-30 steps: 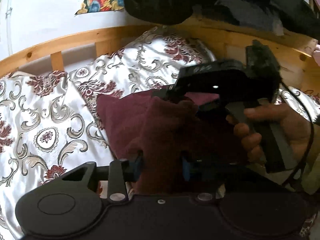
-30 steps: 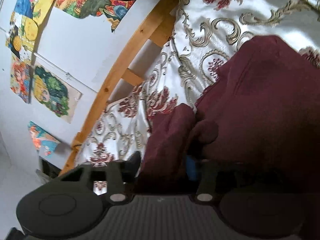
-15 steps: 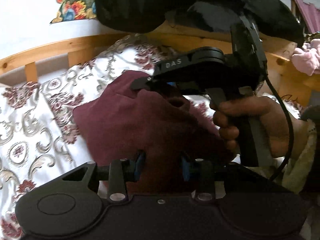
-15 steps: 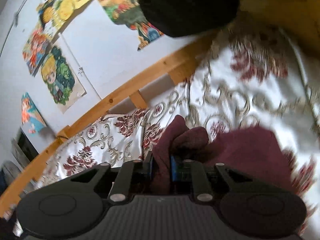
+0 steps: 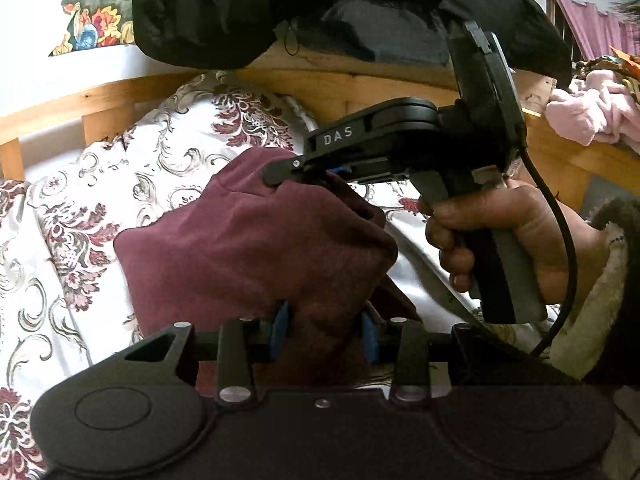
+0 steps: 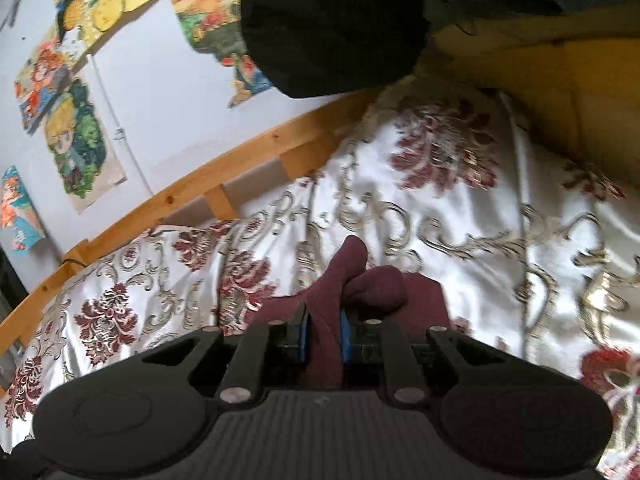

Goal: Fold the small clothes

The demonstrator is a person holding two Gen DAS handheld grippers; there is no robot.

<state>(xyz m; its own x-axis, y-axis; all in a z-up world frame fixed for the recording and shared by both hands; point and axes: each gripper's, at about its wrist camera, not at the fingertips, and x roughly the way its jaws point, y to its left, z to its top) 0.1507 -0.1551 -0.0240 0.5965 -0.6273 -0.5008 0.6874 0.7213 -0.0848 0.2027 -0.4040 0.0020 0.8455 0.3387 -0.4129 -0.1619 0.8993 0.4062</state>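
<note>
Crowded above by a black padded jacket [image 5: 248, 4] hanging over the wooden bed rail [image 5: 76, 100]; pink clothes [image 5: 592, 116] heaped at the far right. Maroon garment [image 5: 256, 240] bunched and lifted above the floral bedspread [image 5: 60, 208], long axis unclear. Left gripper [image 5: 324, 332] clamped on its near fold; right gripper [image 6: 322, 338] clamped on its upper edge.

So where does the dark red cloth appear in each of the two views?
Left wrist view: the dark red cloth fills the centre, pinched at the bottom by the left gripper and at its top by the right gripper.
Right wrist view: it sits low in the centre, a bunch clamped in that gripper.
Shared landmark: the wooden bed rail.
</note>
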